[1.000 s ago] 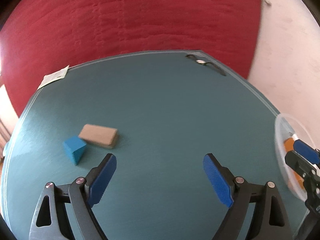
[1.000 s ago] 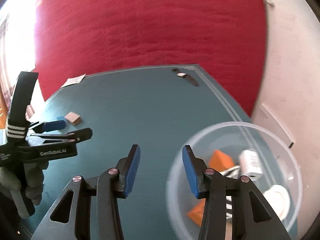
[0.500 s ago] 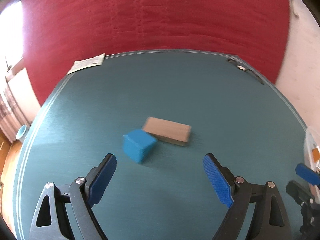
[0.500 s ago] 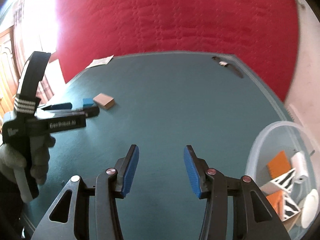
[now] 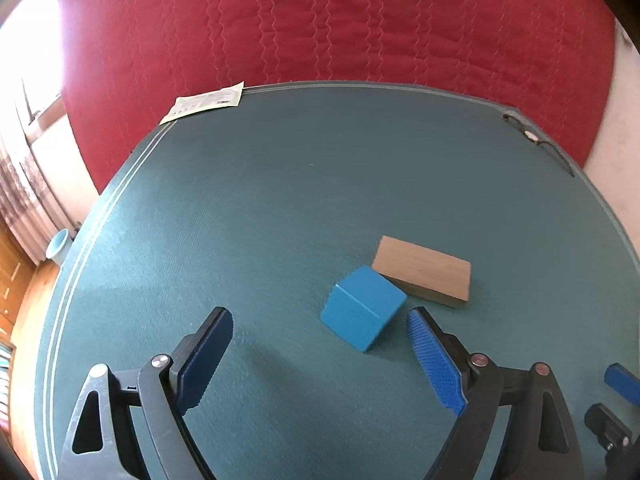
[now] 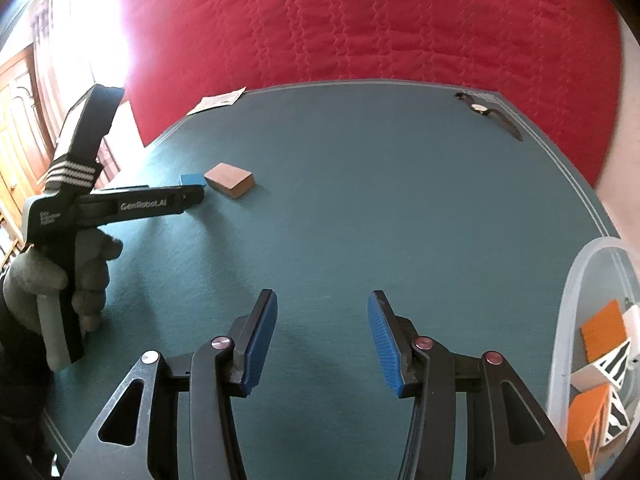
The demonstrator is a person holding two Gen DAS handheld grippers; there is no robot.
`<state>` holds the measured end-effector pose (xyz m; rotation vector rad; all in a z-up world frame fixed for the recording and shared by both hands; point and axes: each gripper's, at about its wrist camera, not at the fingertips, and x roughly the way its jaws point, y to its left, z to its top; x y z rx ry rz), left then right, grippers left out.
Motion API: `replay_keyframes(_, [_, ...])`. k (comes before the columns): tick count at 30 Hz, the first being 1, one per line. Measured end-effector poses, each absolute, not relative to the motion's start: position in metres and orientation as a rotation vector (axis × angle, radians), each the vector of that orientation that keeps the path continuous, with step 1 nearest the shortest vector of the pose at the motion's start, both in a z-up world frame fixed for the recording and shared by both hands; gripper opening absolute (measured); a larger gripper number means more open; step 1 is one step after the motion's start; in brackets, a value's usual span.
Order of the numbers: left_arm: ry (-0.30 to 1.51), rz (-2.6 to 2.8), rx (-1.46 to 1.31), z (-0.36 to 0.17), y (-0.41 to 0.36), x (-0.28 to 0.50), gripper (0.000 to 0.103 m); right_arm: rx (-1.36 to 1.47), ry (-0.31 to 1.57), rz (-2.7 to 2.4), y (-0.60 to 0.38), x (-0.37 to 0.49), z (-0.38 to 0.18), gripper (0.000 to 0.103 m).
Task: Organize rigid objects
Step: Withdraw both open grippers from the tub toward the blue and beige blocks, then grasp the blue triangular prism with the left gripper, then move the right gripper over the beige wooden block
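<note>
A blue block [image 5: 362,313] and a flat tan wooden block [image 5: 424,271] lie touching on the teal table [image 5: 260,220]. My left gripper [image 5: 320,356] is open and empty; the blue block sits just ahead, close to the right finger [image 5: 434,358]. In the right wrist view both blocks show small, the blue [image 6: 191,179] and the tan [image 6: 230,179], with the left gripper [image 6: 192,196] reaching at them. My right gripper [image 6: 322,338] is open and empty over bare table. A clear plastic bowl [image 6: 568,300] at the right holds orange, white and striped blocks.
A paper leaflet [image 5: 206,102] lies at the table's far left edge. A wristwatch [image 6: 488,114] lies at the far right corner. A red quilted cover [image 5: 340,28] hangs behind the table. The right gripper's tip [image 5: 620,384] shows at the lower right of the left wrist view.
My left gripper has swung left and closer to the two blocks, which now sit near its right finger. My right gripper has moved left, away from the bowl. Both stay open.
</note>
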<state>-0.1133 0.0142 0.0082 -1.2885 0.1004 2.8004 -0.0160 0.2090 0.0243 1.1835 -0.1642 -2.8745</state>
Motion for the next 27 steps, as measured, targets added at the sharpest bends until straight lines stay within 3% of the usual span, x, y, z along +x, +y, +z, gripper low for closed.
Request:
replay_keyframes(9, [0.144,2.743,-1.296,0.007,0.019,-0.122,0.067,1.209,-0.167,-2.848,0.205,-0.022,0.019,0.049])
replay_keyframes(15, [0.143,2.694,-1.258,0.009,0.024,-0.116,0.039,1.224,-0.171,-2.828,0.2,-0.029,0.018,0.049])
replay_keyframes(27, [0.042,2.8,-1.221,0.014,0.003,-0.109,0.035,1.222,-0.147,-2.783,0.18,-0.067,0.027,0.049])
